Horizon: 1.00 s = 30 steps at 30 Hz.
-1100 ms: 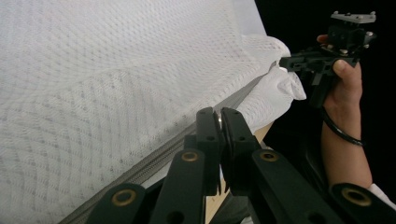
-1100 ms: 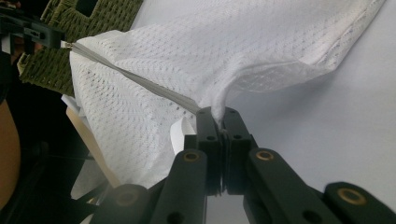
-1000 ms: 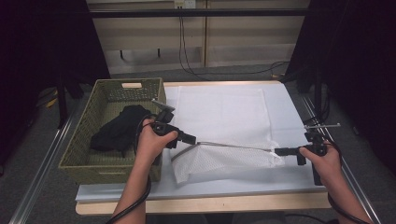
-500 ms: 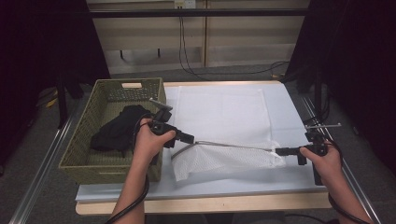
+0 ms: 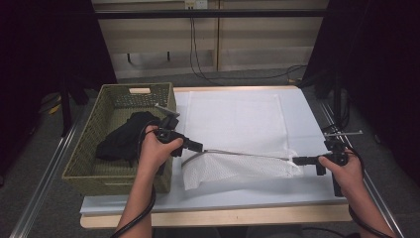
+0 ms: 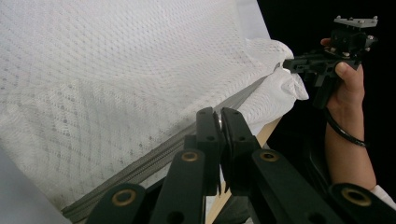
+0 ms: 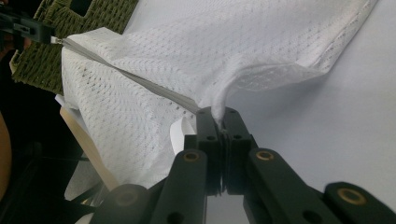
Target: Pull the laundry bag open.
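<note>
A white mesh bag (image 5: 233, 119) lies on the table, its near zippered edge (image 5: 242, 154) lifted and pulled taut between both grippers. My left gripper (image 5: 198, 147) is next to the basket and shut on the zipper's left end; in its own view the jaws (image 6: 220, 116) are closed, with the grey zipper (image 6: 140, 168) running away from them. My right gripper (image 5: 295, 160) is shut on the bag's right corner, and white fabric bunches out of its closed jaws (image 7: 218, 114). The bag (image 7: 187, 56) sags below the zipper (image 7: 126, 74).
A green woven basket (image 5: 119, 173) stands at the table's left with a black cloth (image 5: 124, 136) inside. The table top (image 5: 307, 119) is light grey with a wooden front edge (image 5: 223, 215). Metal rails run along both sides, and dark curtains flank the table.
</note>
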Tool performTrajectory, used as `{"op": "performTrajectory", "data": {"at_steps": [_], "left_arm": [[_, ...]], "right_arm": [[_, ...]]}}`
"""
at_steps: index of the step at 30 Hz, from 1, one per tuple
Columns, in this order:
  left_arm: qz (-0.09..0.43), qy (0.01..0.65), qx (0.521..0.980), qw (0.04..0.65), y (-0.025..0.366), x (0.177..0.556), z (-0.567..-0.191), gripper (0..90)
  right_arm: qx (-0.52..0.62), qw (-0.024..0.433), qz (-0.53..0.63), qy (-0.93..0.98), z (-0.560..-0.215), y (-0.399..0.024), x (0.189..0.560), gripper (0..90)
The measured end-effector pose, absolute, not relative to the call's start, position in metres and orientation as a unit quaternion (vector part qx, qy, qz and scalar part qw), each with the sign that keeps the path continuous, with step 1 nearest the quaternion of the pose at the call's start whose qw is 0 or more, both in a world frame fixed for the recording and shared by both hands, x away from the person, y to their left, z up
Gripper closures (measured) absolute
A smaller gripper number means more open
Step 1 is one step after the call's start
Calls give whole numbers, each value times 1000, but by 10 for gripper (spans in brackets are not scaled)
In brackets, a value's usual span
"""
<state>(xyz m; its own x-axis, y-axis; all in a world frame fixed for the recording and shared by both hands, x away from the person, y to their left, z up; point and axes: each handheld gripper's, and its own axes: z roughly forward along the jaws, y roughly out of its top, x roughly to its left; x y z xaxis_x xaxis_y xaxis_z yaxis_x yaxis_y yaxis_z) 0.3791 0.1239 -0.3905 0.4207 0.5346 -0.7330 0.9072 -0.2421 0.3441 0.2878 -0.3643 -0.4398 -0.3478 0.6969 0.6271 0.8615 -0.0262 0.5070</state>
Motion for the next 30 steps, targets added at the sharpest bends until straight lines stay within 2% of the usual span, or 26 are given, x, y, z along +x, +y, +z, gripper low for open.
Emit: {"op": "performTrajectory", "data": {"at_steps": [30], "left_arm": [[-244,489,742,389,130,379,-389,867]], "right_arm": [[-567,91,-443,-689,-441,-368,289,893]]}}
